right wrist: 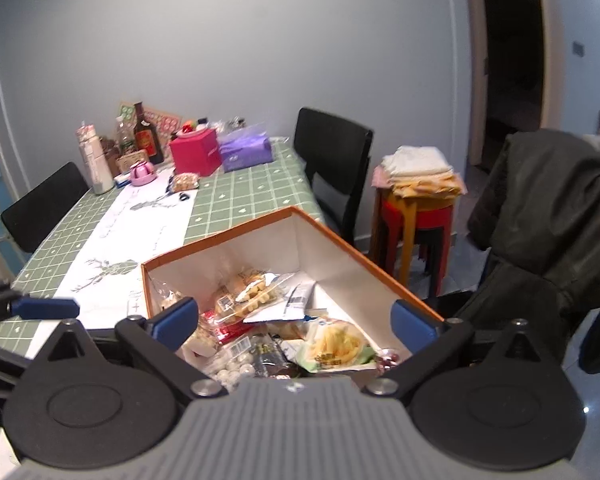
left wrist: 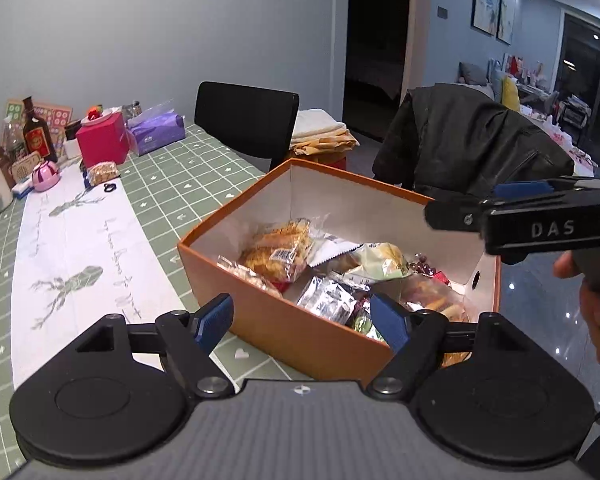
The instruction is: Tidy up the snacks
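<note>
Your left gripper (left wrist: pixel 302 322) and right gripper (right wrist: pixel 296 320) hang with jaws spread, empty, over the box (left wrist: pixel 300 340); its snack packets (left wrist: pixel 278 254) look light, crinkly, slippery—pinch an edge seam.

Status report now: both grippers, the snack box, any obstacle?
Left gripper open, empty. Right gripper open, empty. Orange box holds the snacks. Nothing blocks it.

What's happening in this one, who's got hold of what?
A person is sorting snacks with a handheld gripper in each hand. Wrapped snack packets lie piled in an open orange box on the green checked table. The left gripper and the right gripper both hover open over the box's near side, with nothing held. One small snack bag sits among bottles and boxes at the table's far end.
</note>
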Available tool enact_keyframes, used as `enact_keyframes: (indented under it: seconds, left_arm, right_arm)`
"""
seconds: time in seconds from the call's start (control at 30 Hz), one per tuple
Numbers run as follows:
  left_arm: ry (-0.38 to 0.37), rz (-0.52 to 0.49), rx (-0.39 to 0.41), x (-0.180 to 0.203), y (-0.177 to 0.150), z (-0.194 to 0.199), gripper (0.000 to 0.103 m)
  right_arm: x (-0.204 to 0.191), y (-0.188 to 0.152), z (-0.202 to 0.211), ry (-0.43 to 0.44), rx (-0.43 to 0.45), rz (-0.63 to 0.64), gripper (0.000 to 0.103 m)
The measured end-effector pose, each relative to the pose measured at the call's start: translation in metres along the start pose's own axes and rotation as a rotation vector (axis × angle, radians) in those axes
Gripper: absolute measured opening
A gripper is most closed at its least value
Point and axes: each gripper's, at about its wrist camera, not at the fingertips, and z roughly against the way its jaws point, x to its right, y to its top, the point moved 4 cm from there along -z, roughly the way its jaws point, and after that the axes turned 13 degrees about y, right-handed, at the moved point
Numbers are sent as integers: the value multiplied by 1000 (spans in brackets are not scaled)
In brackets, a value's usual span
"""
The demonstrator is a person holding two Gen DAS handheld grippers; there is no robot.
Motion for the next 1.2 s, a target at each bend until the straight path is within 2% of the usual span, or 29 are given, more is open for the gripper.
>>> enact_keyframes:
  seconds: [0.13,0.2,0.33,0.53,1.2]
  left_arm:
    - [-17,87,-45,-5,-11,0,92]
    - [-37,127,-41,-6,-15,3,92]
    - [-16,144,-27,-4,-18,7,92]
    - [-21,174,-45,2,-25,8,92]
    - [-34,149,-59,11,-33,8,92]
  right_arm:
    - [-8,-6,15,-41,10,-41,100]
    - [-8,-11,23,-55,1,-75,100]
    - [-5,-25,34,-69,-36,-131,100]
    - [-7,-45,39,-201,-98,-80,100]
    - [-13,-50,31,-193,-130,-66,100]
